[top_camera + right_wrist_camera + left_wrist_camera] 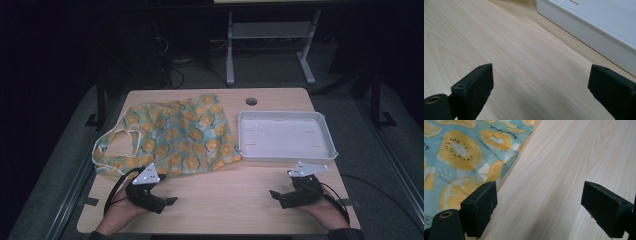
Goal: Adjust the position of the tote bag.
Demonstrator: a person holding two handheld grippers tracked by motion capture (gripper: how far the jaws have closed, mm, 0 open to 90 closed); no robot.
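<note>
Step now: Both grippers rest low on the surface [220, 195] near the person. It looks like the job is just starting, and the bag is the thing to reach for.
How to do it well: Move the left gripper [172, 201] up to the near edge of the bag [175, 137]. Slide one jaw under the cloth so it pinches the cloth and not the wood. Go slow, since thin cloth slips and bunches up.
Left gripper: Its jaws stand wide apart with nothing between them. In the left gripper view the bag's edge [506, 162] lies just beside the jaw on the left.
Right gripper [272, 194]: Jaws wide apart too, holding nothing, near the tray [330, 150].
The bag: Soft blue-green cloth with yellow fruit slices. It lies flat and a bit wrinkly on the left half of the surface, handles to the left.
The tray: White, with nothing in it, just right of the bag.
</note>
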